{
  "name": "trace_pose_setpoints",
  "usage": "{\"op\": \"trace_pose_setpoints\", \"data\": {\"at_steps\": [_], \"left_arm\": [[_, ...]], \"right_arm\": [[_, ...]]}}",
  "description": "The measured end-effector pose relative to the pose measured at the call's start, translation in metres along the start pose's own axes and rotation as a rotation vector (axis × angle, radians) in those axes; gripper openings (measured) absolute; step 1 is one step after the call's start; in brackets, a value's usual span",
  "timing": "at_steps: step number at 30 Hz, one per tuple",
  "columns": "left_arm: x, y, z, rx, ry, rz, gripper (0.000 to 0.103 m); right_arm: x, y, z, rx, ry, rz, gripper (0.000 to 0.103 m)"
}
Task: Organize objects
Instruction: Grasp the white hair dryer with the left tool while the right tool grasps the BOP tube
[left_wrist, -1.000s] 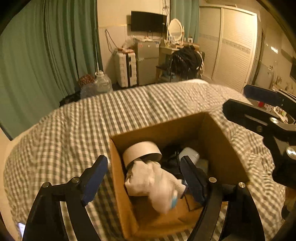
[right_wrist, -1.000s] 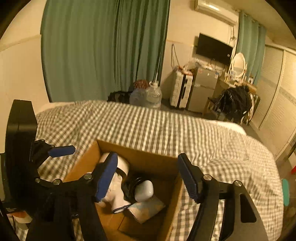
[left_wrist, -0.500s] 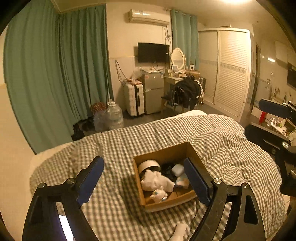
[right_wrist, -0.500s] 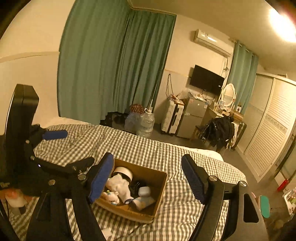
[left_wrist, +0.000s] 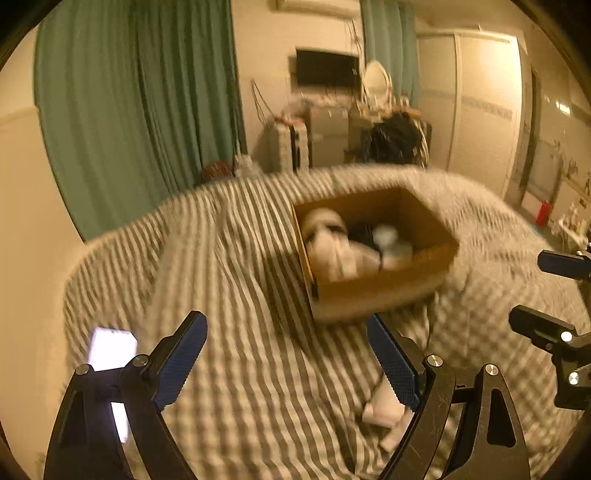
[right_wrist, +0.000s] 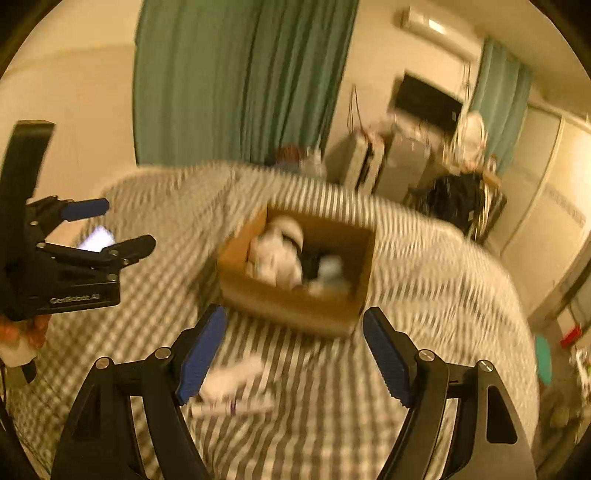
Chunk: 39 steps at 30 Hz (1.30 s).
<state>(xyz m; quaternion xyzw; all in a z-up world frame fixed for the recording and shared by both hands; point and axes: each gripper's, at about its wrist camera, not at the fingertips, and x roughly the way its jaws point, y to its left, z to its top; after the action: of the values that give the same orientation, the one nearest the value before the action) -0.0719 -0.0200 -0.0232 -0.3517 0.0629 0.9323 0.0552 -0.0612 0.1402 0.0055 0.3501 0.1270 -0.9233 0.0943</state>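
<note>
An open cardboard box (left_wrist: 380, 284) (right_wrist: 295, 302) stands on a checked bed and holds white cloth items, a white roll and something dark. My left gripper (left_wrist: 288, 362) is open and empty, above the bed in front of the box. My right gripper (right_wrist: 295, 354) is open and empty, also in front of the box. White items (left_wrist: 384, 410) (right_wrist: 232, 384) lie loose on the bed near the front of the box. Both views are blurred by motion.
A lit phone (left_wrist: 110, 347) (right_wrist: 96, 238) lies on the bed at the left. Green curtains (left_wrist: 140, 110), a suitcase, a fridge, a wall TV (left_wrist: 327, 70) and a wardrobe stand beyond the bed.
Both grippers pulled up and back from the box, then came lower over the bed. The box now sits farther ahead. Both stay open.
</note>
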Motion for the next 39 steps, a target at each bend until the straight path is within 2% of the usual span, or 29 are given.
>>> {"op": "trace_pose_setpoints", "data": {"at_steps": [4, 8, 10, 15, 18, 19, 21, 22, 25, 26, 30, 37, 39], "left_arm": [[0.04, -0.019, -0.04, 0.019, 0.113, -0.033, 0.091], [0.064, -0.041, -0.067, 0.059, 0.189, -0.1, 0.091], [0.073, -0.05, -0.073, 0.082, 0.223, -0.145, 0.091], [0.103, -0.064, -0.078, 0.068, 0.309, -0.237, 0.092], [0.115, -0.075, -0.079, 0.095, 0.331, -0.256, 0.091], [0.119, -0.079, -0.081, 0.113, 0.341, -0.253, 0.087], [0.125, -0.083, -0.083, 0.124, 0.357, -0.248, 0.086], [0.124, -0.082, -0.083, 0.12, 0.354, -0.252, 0.083], [0.121, -0.083, -0.084, 0.12, 0.347, -0.297, 0.063], [0.118, -0.085, -0.085, 0.131, 0.335, -0.296, 0.048], [0.106, -0.085, -0.084, 0.137, 0.302, -0.266, 0.048], [0.068, -0.04, -0.066, 0.042, 0.165, -0.133, 0.048], [0.066, -0.032, -0.062, 0.021, 0.15, -0.114, 0.048]], "right_arm": [[0.037, 0.008, -0.045, 0.015, 0.115, -0.011, 0.076], [0.066, 0.009, -0.072, -0.044, 0.18, -0.104, 0.076], [0.075, 0.005, -0.078, -0.052, 0.201, -0.128, 0.076], [0.088, -0.005, -0.082, 0.003, 0.229, -0.099, 0.076], [0.09, -0.005, -0.084, 0.016, 0.238, -0.084, 0.076], [0.09, -0.005, -0.083, 0.018, 0.241, -0.083, 0.076], [0.094, -0.003, -0.082, 0.022, 0.246, -0.085, 0.076], [0.095, -0.002, -0.082, 0.023, 0.247, -0.086, 0.076], [0.095, 0.001, -0.079, 0.021, 0.248, -0.107, 0.076], [0.094, 0.002, -0.079, 0.019, 0.248, -0.109, 0.076], [0.087, 0.01, -0.074, 0.004, 0.243, -0.11, 0.076], [0.078, 0.022, -0.074, 0.032, 0.268, -0.072, 0.076], [0.082, 0.028, -0.077, 0.044, 0.294, -0.03, 0.076]]}}
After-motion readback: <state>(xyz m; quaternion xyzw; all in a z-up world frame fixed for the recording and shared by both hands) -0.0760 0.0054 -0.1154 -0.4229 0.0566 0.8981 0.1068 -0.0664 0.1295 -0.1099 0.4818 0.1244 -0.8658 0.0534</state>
